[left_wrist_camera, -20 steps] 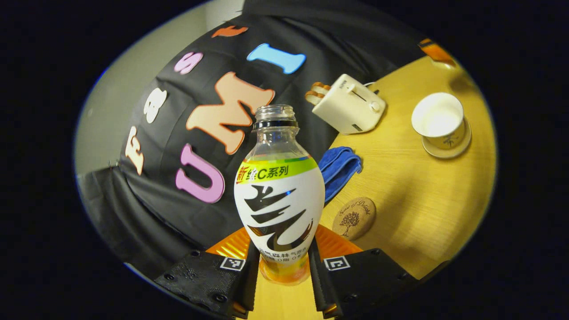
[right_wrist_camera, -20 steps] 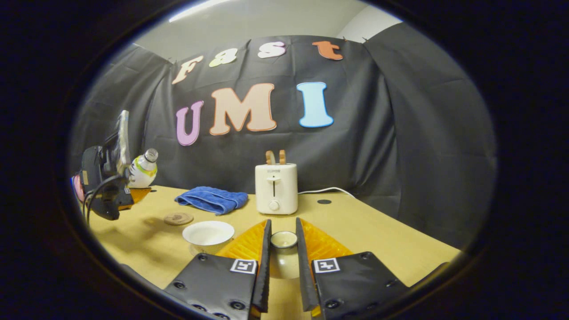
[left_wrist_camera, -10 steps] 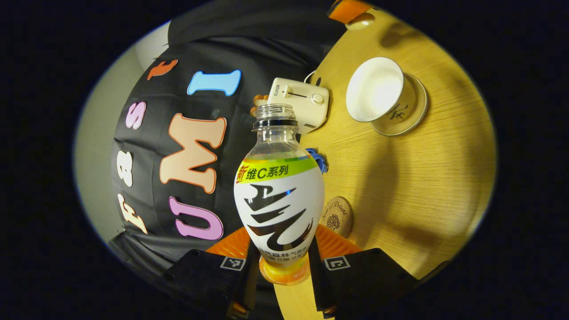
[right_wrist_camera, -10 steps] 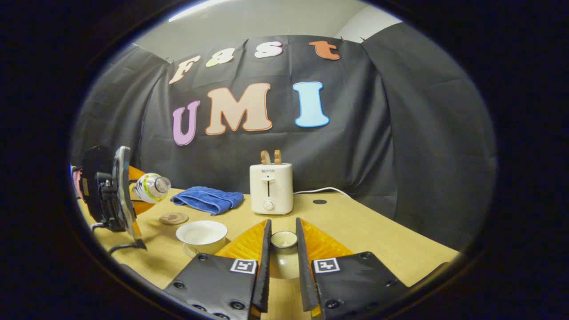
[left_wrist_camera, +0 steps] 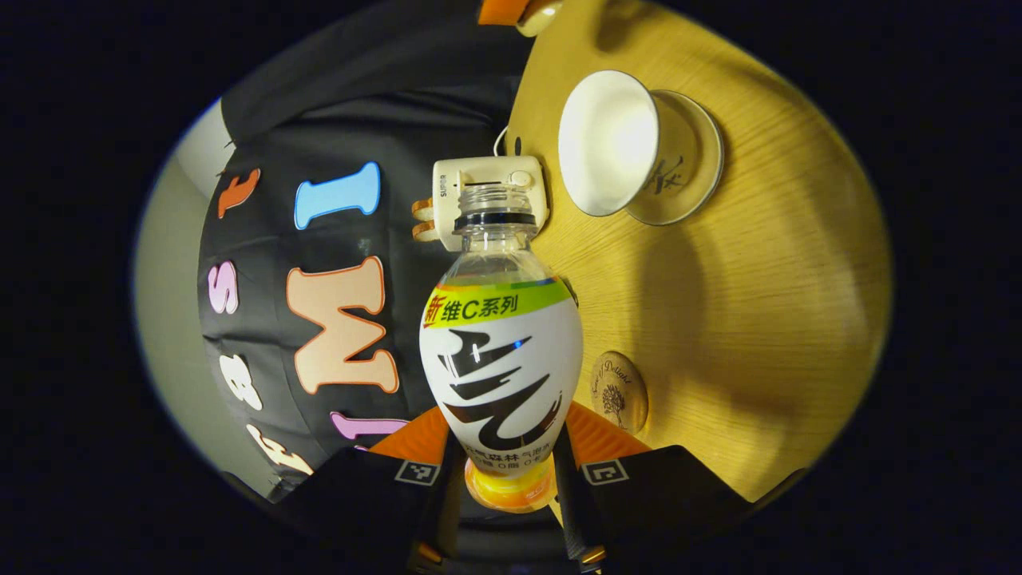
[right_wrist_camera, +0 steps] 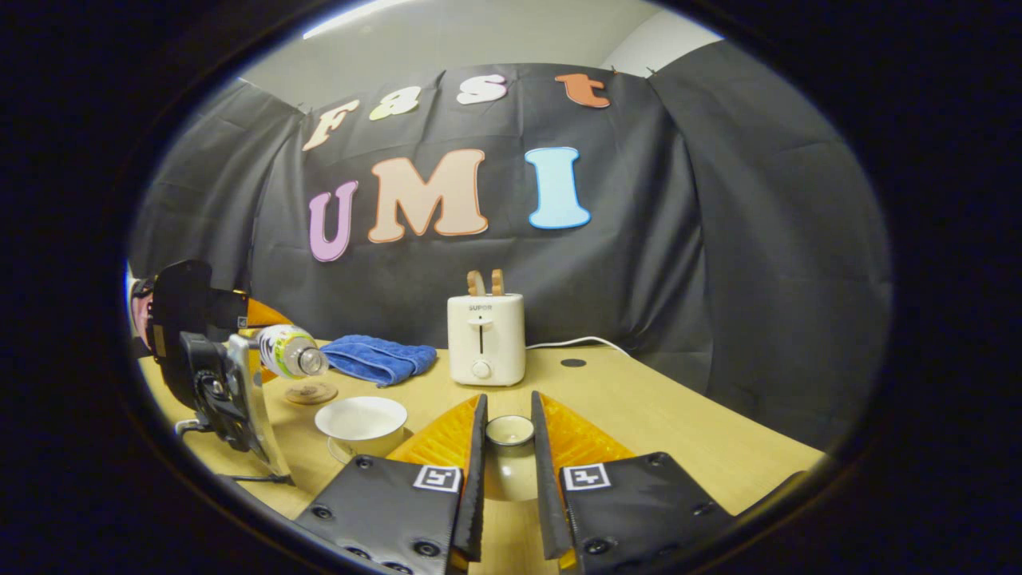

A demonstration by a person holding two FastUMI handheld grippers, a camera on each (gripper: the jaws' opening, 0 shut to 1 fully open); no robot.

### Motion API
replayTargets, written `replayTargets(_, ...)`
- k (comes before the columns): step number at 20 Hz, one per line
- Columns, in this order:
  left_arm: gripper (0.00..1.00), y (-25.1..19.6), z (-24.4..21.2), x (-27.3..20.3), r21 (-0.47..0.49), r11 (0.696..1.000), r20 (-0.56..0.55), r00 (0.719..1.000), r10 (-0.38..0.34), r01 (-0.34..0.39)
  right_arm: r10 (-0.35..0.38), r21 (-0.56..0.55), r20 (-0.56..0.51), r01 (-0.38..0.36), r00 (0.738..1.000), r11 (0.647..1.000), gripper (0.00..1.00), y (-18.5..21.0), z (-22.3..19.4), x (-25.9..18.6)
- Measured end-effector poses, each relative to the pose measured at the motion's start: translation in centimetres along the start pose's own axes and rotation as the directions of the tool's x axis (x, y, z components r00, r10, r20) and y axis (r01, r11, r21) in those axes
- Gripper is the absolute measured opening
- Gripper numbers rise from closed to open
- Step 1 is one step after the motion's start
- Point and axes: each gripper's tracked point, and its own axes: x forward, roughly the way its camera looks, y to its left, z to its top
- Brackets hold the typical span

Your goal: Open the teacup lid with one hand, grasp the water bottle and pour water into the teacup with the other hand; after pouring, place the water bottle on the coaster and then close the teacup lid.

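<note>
A yellow wood table (right_wrist_camera: 639,407) stands before the black cloth wall of the booth.

In the left gripper view, the left gripper (left_wrist_camera: 501,479) is clenched on the bottle (left_wrist_camera: 501,351), a finger pressed to each side of its lower body. The bottle has no cap, and its mouth points straight ahead of the gripper. Just right of the fingers lies the round coaster (left_wrist_camera: 619,391) on the table. Farther ahead and to the right sits the cup (left_wrist_camera: 611,144) on its saucer (left_wrist_camera: 695,160), open and white inside. Right behind the bottle's mouth stands the toaster (left_wrist_camera: 479,184). A second ago the table ran level in this view; now it stands nearly on end, so the gripper and bottle have rolled over towards the cup, which has come closer to the bottle's mouth.

In the right gripper view, the right gripper (right_wrist_camera: 509,471) is clenched on the lid (right_wrist_camera: 509,459), held between its fingers with the knob showing on top. Left of the fingers is the cup (right_wrist_camera: 361,423). Beyond it, farther left, the left gripper (right_wrist_camera: 239,351) holds the bottle (right_wrist_camera: 289,351) lying almost flat, mouth towards the cup and above the coaster (right_wrist_camera: 310,392); a second ago the bottle stood upright there. Farther off lie a blue cloth (right_wrist_camera: 379,358) and the toaster (right_wrist_camera: 486,339), dead ahead. The lid has stayed put.
</note>
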Motion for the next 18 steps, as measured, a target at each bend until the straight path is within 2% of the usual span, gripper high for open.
replayTargets(11, 0.49, 1.4, -0.3, -0.3, 0.196, 0.981, -0.032, 0.999, -0.001, 0.007, -0.005, 0.000, 0.001, 0.005, 1.000, 1.000, 0.31, -0.2, -0.1, 0.2)
replayTargets(18, 0.49, 3.1, 0.0, -0.5, 0.323, 0.946, -0.030, 0.999, 0.022, -0.011, -0.011, 0.000, 0.002, 0.011, 1.000, 1.000, 0.31, -0.3, 0.0, 0.2)
